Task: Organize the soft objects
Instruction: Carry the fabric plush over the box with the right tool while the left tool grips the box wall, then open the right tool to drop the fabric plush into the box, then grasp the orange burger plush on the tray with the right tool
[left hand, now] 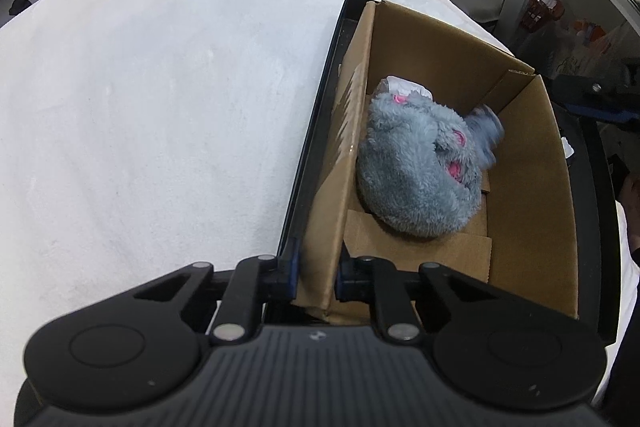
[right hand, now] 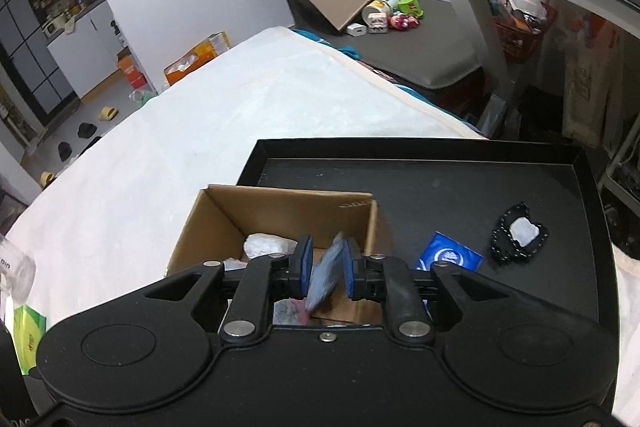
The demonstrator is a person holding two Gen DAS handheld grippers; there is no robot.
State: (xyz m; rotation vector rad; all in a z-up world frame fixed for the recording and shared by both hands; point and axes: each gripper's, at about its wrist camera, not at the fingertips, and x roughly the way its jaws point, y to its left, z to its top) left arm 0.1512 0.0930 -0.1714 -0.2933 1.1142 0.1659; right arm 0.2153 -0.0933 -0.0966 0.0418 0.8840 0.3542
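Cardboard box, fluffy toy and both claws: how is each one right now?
Cardboard box: top open, standing in the black tray.
Gray plush toy: lying inside the box.
Left claw: shut on the box's wall.
Right claw: open, the toy's gray flap loose between its pads.

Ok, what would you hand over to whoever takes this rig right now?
Left gripper: shut on the near wall of the cardboard box.
Right gripper: jaws slightly apart, a flap of the grey plush toy loose between them.
Done: plush toy lies in the box, which stands on the black tray.
Left: perhaps the blue packet and black-edged pouch on the tray.
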